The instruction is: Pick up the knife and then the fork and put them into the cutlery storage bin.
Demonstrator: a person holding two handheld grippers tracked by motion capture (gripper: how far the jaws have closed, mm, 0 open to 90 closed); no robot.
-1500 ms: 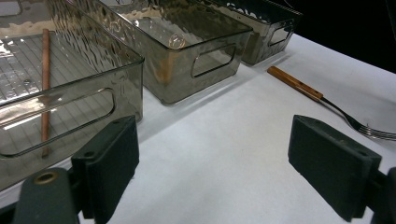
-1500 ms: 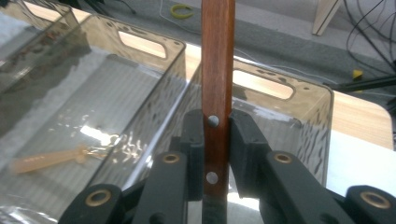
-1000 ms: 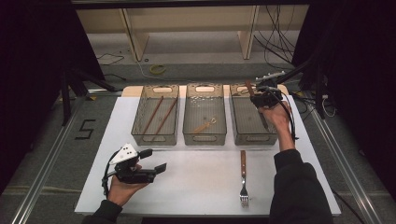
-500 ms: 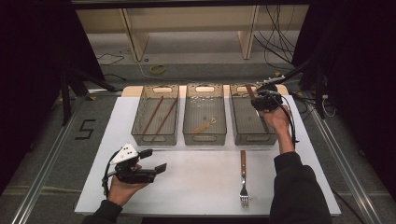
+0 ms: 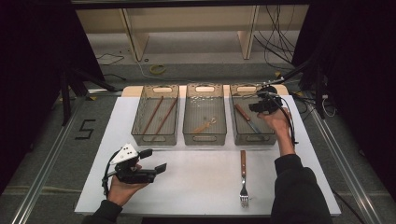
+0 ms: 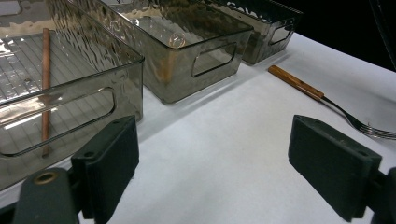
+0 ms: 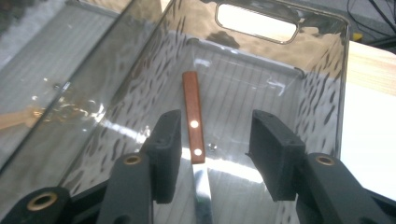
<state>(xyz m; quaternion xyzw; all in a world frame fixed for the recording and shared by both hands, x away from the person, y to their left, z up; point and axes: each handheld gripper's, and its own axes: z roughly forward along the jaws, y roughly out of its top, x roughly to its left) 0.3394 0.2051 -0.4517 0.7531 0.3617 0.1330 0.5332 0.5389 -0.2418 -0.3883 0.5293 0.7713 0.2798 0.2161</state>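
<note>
My right gripper hovers over the far end of the right-hand smoked plastic bin. Its jaws have just been opening and now stand apart. A wood-handled knife lies on the bin floor below and between the right gripper's pads, touching neither; the knife lies slantwise. My left gripper is held low at the front left of the white mat, open and empty. A wood-handled fork lies on the mat in front of the right bin, tines toward me.
Three bins stand in a row at the back of the mat. The left bin holds two brown chopsticks; the middle bin holds a small pale wooden utensil. Cables trail beyond the table's right edge. The fork lies right of my left gripper's jaws.
The right gripper has sunk slightly over the right bin and its jaws have opened; the knife now lies loose on the bin floor. The left hand has stayed put.
</note>
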